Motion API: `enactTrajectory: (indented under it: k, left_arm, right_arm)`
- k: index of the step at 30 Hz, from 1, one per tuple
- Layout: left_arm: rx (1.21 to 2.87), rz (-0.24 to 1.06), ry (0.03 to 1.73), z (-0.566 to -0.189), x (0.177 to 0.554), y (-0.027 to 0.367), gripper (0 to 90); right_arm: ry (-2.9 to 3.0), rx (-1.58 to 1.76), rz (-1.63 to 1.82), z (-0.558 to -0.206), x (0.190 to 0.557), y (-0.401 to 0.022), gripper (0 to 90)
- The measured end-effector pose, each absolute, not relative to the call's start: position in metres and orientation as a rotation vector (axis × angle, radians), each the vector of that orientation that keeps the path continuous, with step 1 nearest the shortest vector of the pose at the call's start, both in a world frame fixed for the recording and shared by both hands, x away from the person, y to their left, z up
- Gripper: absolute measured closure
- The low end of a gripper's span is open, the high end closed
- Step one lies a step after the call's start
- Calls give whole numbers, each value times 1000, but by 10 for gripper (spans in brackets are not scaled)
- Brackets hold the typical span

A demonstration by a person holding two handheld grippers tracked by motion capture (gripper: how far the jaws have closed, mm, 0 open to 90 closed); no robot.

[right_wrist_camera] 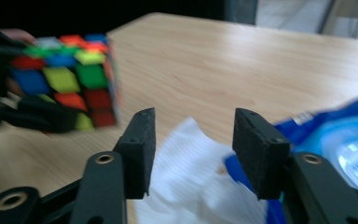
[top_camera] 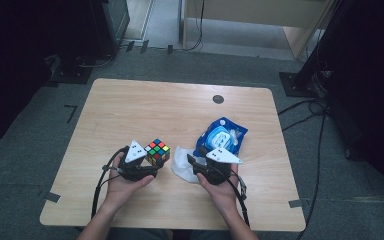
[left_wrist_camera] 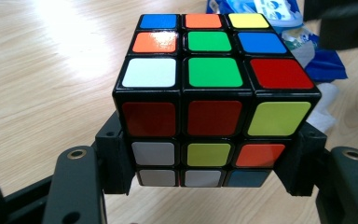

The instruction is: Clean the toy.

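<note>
A scrambled colour cube is held just above the wooden table, my left gripper shut on its lower sides. The cube also appears blurred at the left of the right gripper view. My right gripper is open, nothing between its pads, hovering over a white wipe that lies flat on the table. A blue wet-wipe pack lies just right of the wipe.
A dark round grommet sits near the table's far edge. Black cables trail over the floor on the right, and black stands flank the table at the back. Bare wood stretches across the far half of the table.
</note>
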State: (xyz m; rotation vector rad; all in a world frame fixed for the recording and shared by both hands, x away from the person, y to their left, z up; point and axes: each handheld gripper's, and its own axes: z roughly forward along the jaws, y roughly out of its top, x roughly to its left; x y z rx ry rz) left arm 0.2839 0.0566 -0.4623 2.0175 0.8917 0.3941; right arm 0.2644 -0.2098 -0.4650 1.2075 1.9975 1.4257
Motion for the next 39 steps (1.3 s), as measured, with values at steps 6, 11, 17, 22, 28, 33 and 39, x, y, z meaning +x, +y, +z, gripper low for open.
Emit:
enactTrajectory:
  k: [6,11,17,22,28,33,39]
  left_arm:
    - [2051,384,830,-466,277,39,340]
    - [2067,376,783,-468,272,28,339]
    - [2069,377,736,-469,266,19,339]
    - [2071,391,719,-469,264,17,340]
    - [2062,398,709,-470,263,16,339]
    - [2060,383,705,-471,264,15,337]
    - [2098,405,697,-476,263,12,334]
  right_arm:
    - [2034,1185,1614,-445,257,-196,346]
    - [2102,1179,1619,-444,254,-181,267]
    - [2154,1216,1561,-452,255,-170,265]
    - [2171,1273,1543,-456,257,-167,307]
    - [2137,1336,1563,-454,257,-173,349]
    - [2129,1353,1557,-453,257,-174,350]
    - [2101,1370,1577,-449,256,-177,349]
